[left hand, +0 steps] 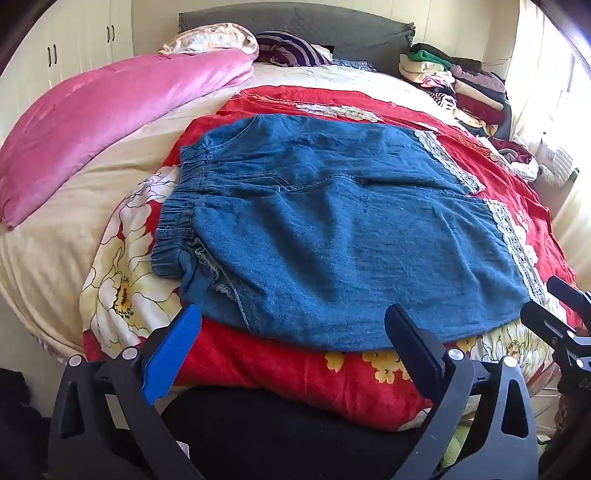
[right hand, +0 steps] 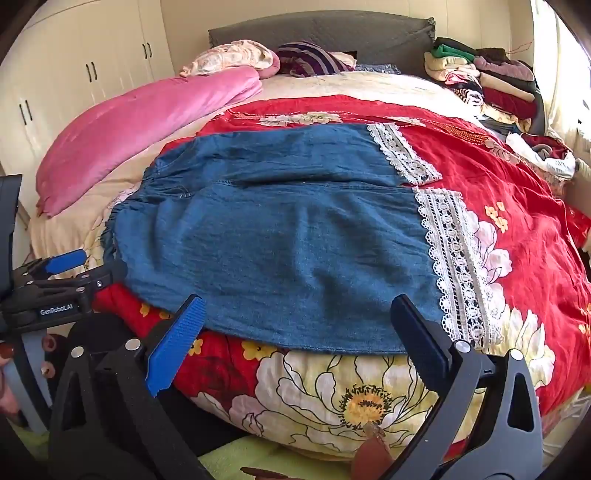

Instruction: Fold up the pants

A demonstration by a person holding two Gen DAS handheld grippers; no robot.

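Observation:
Blue denim pants (left hand: 332, 229) with white lace hems (left hand: 513, 243) lie flat on the red floral quilt, waistband to the left, legs side by side. They also show in the right wrist view (right hand: 280, 236), lace (right hand: 458, 266) at the right. My left gripper (left hand: 295, 317) is open and empty, just short of the pants' near edge. My right gripper (right hand: 299, 310) is open and empty at the near edge, close to the lace hem. The left gripper shows at the left of the right wrist view (right hand: 62, 273); the right gripper shows at the right edge of the left wrist view (left hand: 561, 306).
The red floral quilt (left hand: 295, 373) covers the near part of the bed. A pink duvet (left hand: 110, 118) lies at the left. A pile of folded clothes (left hand: 465, 81) sits at the far right by the grey headboard (left hand: 295, 22). Wardrobe doors (right hand: 74, 74) stand left.

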